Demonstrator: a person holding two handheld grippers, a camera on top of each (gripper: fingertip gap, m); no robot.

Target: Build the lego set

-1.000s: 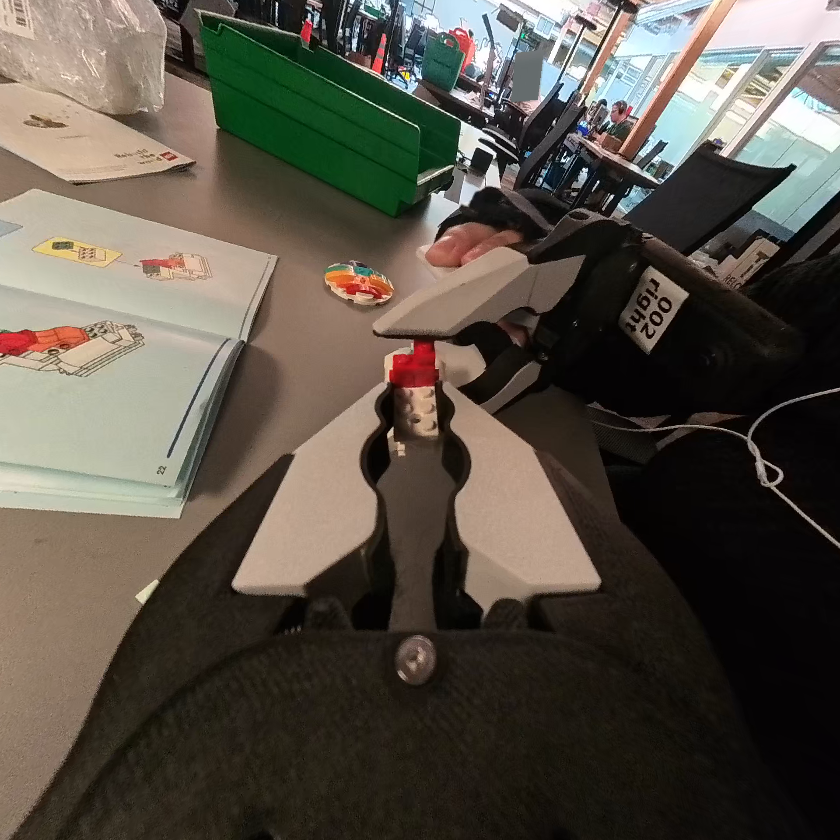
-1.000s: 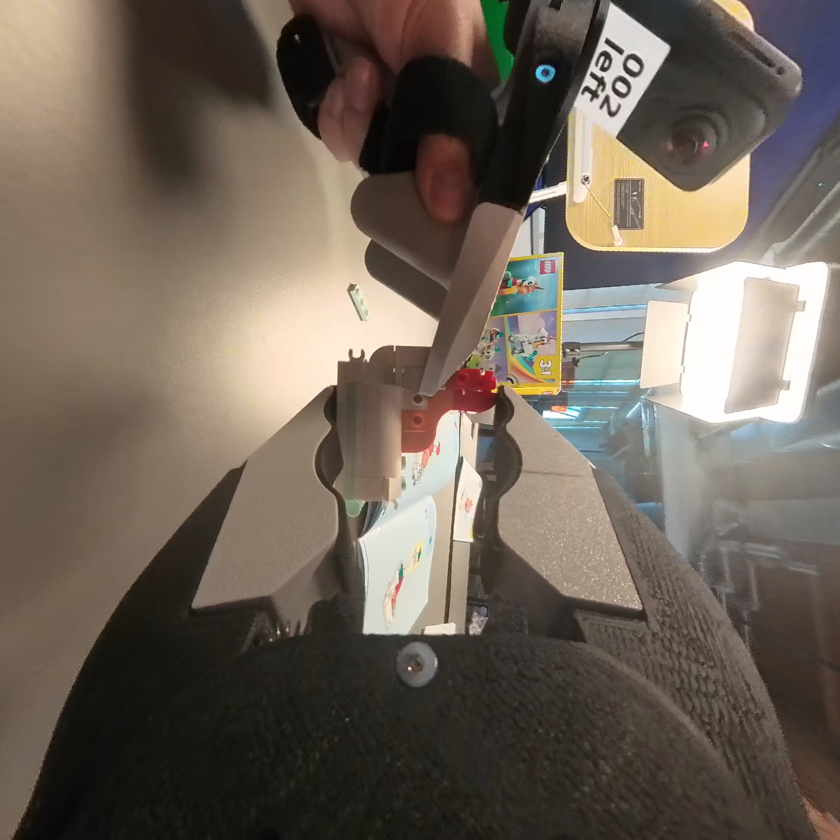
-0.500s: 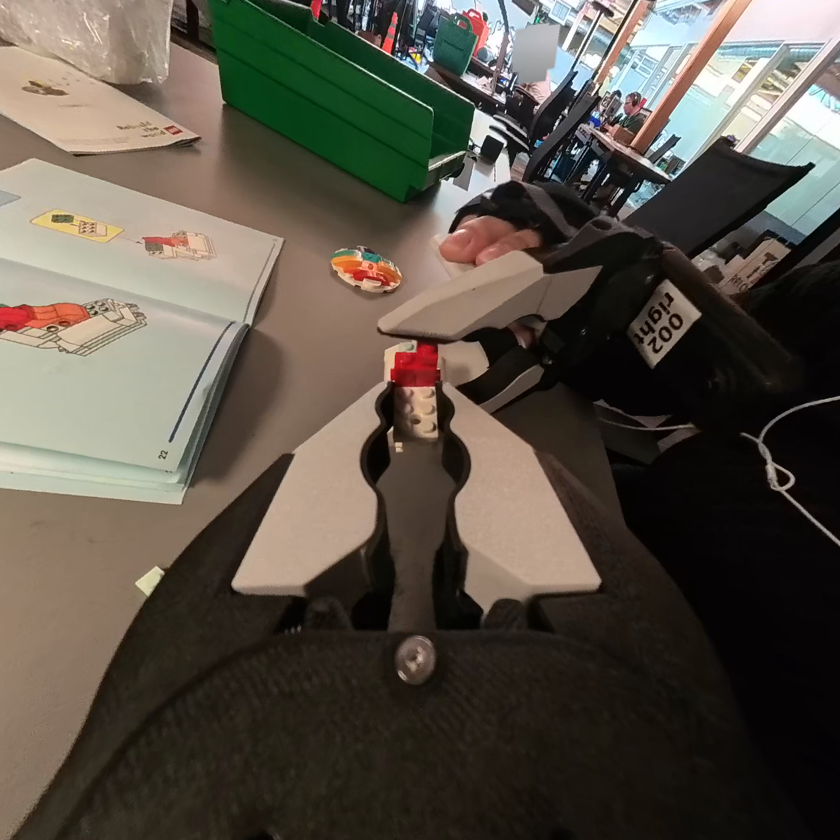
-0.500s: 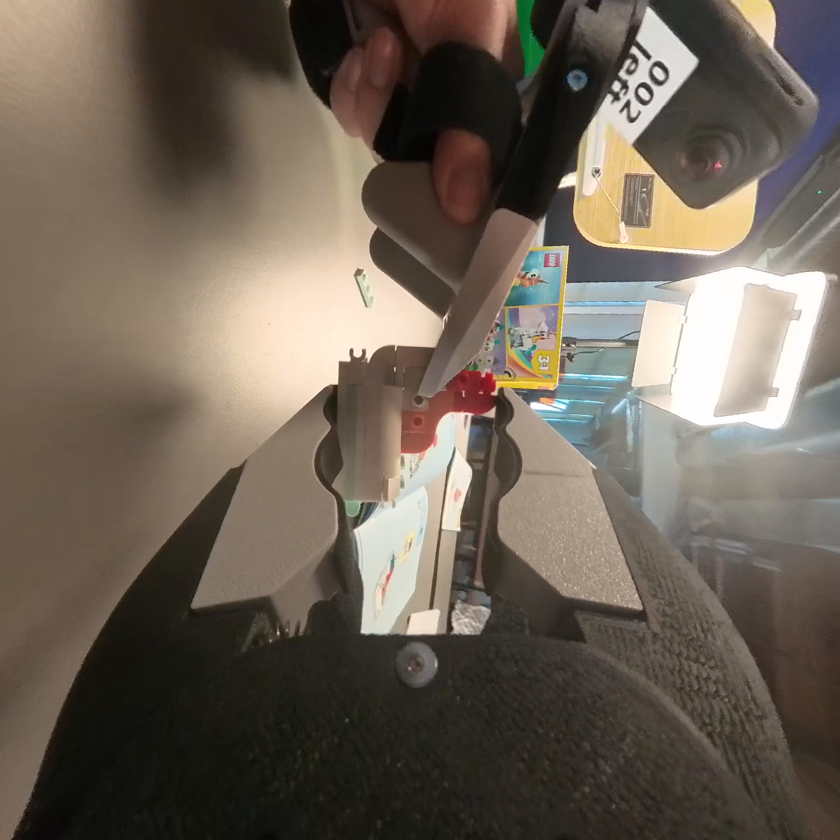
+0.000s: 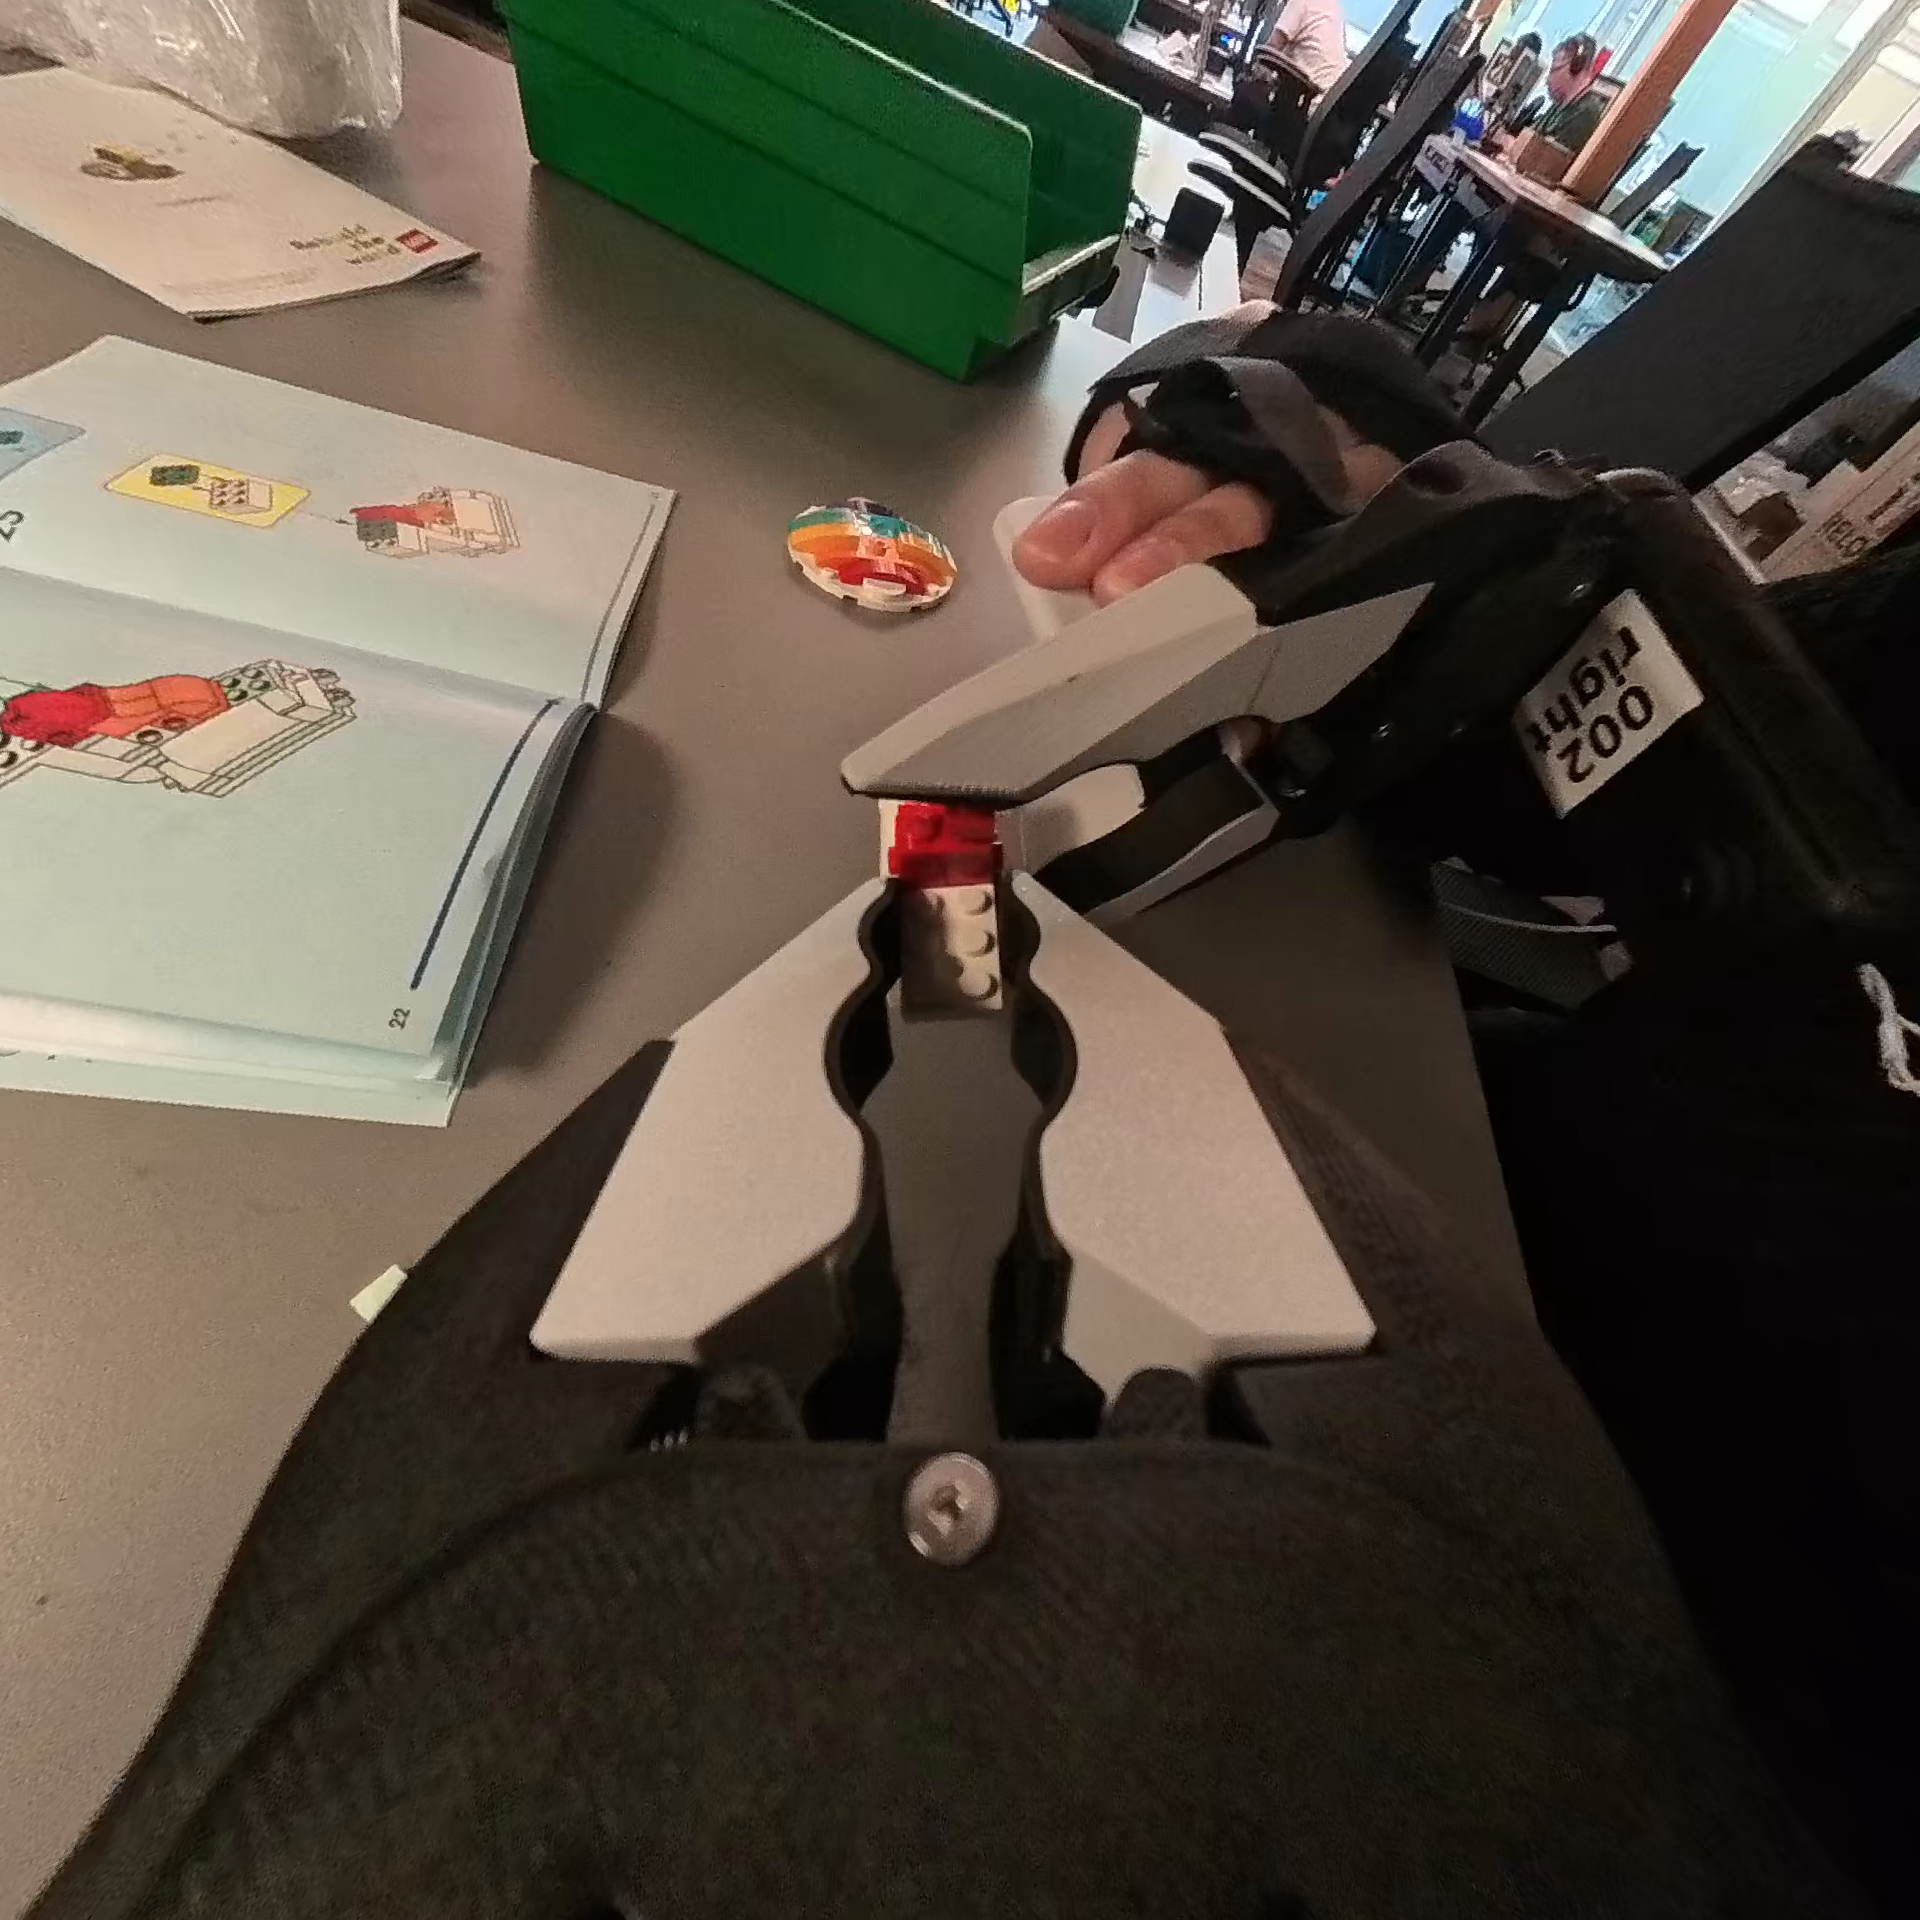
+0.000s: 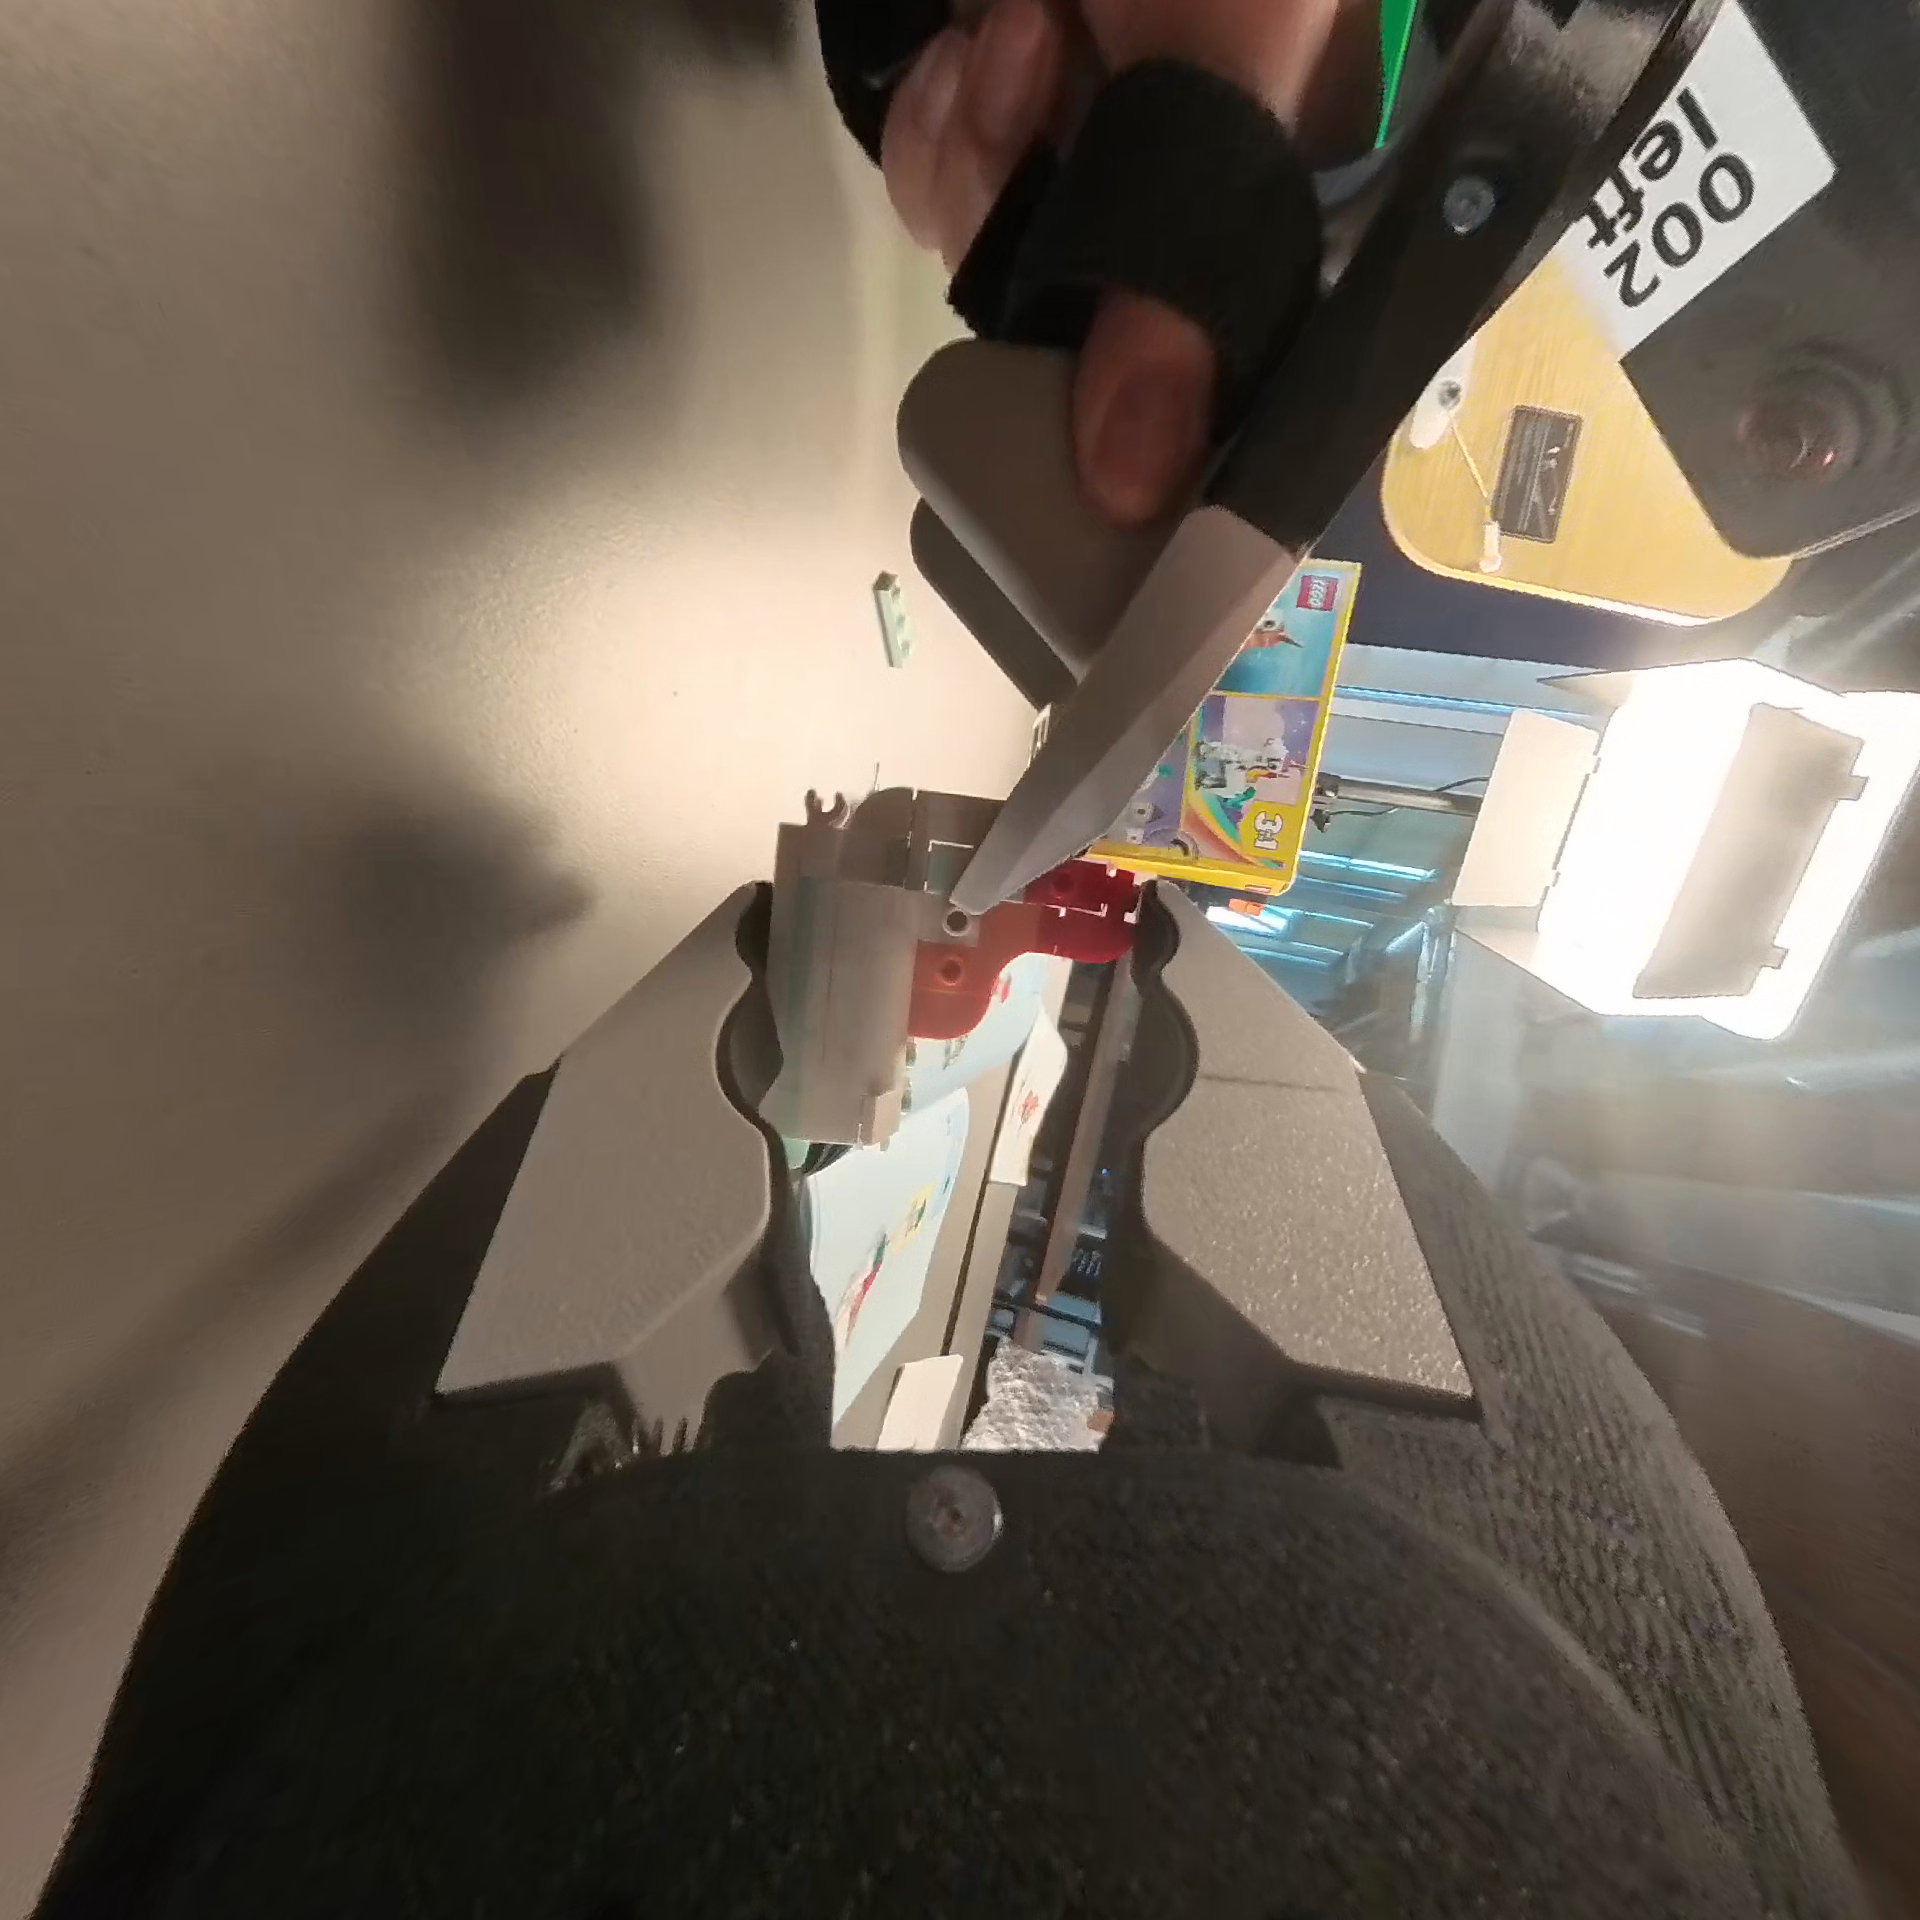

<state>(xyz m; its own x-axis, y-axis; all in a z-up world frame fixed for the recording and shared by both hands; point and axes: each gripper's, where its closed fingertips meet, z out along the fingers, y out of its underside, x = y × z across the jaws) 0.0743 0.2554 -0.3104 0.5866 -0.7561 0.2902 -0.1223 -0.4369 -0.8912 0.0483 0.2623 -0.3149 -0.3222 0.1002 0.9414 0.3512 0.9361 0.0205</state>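
Note:
A small lego assembly (image 5: 951,935), white bricks with red bricks on top, is held above the table by both grippers. My left gripper (image 5: 951,894) is shut on its white sides. My right gripper (image 6: 951,914) is turned sideways and shut on it top to bottom. In the left wrist view its upper finger (image 5: 1060,707) presses on the red top. In the right wrist view the white part (image 6: 842,997) lies against one finger and the red brick (image 6: 1070,914) against the other, with an orange brick (image 6: 945,987) between. The left gripper's finger (image 6: 1122,727) crosses in front.
An open instruction booklet (image 5: 260,779) lies left on the grey table (image 5: 208,1299). A round rainbow piece (image 5: 871,540), a green bin (image 5: 831,156), a second booklet (image 5: 208,208) and a plastic bag (image 5: 260,62) lie beyond. A pale green plate (image 6: 894,618) and a yellow box (image 6: 1247,748) show too. My two grippers' fingertips are within a few centimetres of each other.
Both grippers stay shut on the assembly. The pair has drifted slightly, and the right gripper's upper finger sits a little lower and tighter on the red top.

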